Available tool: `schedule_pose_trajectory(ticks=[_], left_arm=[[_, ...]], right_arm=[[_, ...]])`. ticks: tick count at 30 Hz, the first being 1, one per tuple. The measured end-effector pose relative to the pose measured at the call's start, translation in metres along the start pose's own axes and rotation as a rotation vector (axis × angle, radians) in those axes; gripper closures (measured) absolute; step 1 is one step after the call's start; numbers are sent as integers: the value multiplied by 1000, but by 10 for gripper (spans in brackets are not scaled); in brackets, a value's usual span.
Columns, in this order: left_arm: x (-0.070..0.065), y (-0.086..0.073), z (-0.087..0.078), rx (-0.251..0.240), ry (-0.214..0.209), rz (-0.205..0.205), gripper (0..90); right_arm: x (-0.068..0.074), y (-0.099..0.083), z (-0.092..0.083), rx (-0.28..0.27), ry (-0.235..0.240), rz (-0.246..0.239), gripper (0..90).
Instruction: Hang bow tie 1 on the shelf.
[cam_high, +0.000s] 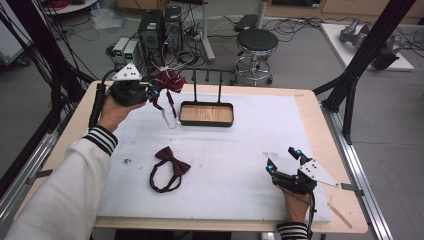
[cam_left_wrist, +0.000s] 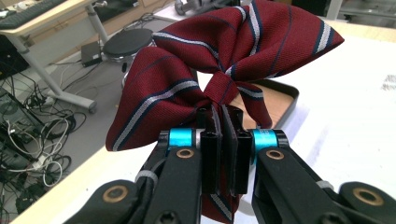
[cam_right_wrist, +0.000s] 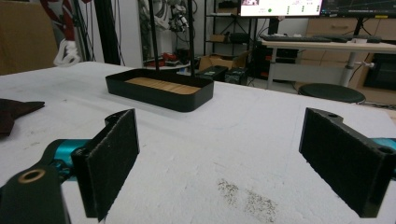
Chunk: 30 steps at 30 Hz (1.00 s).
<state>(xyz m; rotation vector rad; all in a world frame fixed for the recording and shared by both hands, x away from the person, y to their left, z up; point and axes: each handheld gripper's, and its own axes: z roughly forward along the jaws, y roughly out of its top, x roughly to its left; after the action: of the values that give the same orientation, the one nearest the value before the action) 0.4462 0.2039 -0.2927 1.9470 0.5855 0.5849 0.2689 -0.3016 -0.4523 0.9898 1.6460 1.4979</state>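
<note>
Two bow ties are on the scene. One, a striped bow tie (cam_high: 168, 81) in dark red with white and navy lines, is held up off the desk (cam_high: 310, 107) at its far left corner by the left claw (cam_high: 154, 91); its strap hangs down toward the white mat (cam_high: 240, 150). The other, a plain dark bow tie (cam_high: 170, 167), lies flat on the mat near the front, left of centre, with its band looped beside it.

There is one black tray (cam_high: 206, 114) with a wooden floor and two thin upright rods, standing at the far middle of the mat, just right of the lifted tie.

The left gripper view gives what the high view cannot: the left claw (cam_left_wrist: 223, 140) is clamped tight on the striped bow tie (cam_left_wrist: 224, 65) at its knot, the pads pressing fabric between them.

The right claw (cam_high: 285, 159) rests at the near right of the mat, well apart from both ties. In the right gripper view its jaws stand wide apart with nothing between them, the tray (cam_right_wrist: 161, 88) lies ahead, and a corner of the plain dark bow tie (cam_right_wrist: 16, 112) shows at the left edge.
</note>
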Motion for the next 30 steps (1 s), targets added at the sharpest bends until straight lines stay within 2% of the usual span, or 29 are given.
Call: schedule_pose_trajectory(ticks=[4, 7, 12, 20, 27, 30], left_arm=[[6, 10, 5, -6, 2, 4, 859], [12, 14, 12, -5, 2, -11, 859], [17, 23, 21, -8, 9, -13, 859], [18, 38, 33, -22, 22, -6, 859], [20, 44, 44, -54, 52, -49, 858], [18, 44, 49, -53, 67, -45, 859]], right_arm=[[0, 0, 0, -1, 0, -1, 113], [0, 0, 0, -2, 2, 1, 113], [0, 0, 0, 1, 0, -3, 113], [0, 0, 0, 1, 2, 0, 114], [1, 0, 0, 3, 3, 0, 114], [1, 0, 0, 3, 2, -2, 114]])
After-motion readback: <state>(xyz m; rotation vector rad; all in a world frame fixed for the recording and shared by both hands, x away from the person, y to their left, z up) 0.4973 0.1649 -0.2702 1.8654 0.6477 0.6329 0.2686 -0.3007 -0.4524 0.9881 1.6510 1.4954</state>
